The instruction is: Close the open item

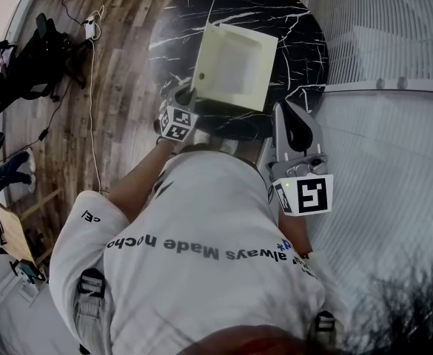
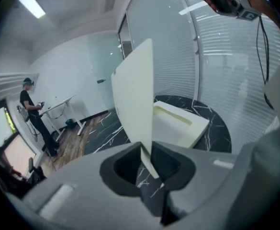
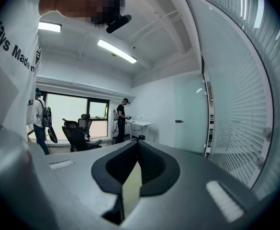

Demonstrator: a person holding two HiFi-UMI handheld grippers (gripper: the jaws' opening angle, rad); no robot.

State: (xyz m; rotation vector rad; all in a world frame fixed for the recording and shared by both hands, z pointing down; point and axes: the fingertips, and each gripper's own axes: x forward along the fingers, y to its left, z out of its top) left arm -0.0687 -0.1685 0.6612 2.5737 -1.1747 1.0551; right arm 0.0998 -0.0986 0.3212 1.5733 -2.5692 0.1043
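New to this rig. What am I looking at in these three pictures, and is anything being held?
A person holds a hand-held gripper in each hand. One picture looks down from a head camera; the other two look along each gripper's jaws. On the round black table lies a cream box with its lid standing up. The left gripper has the lid's edge between its jaws, which look slightly apart. The right gripper is held aside, jaws together, holding nothing.

The box (image 1: 235, 65) sits on the counter (image 1: 305, 43), lid (image 2: 135, 95) upright at its left. The left hand-held gripper (image 2: 147, 151) straddles the lid's corner.
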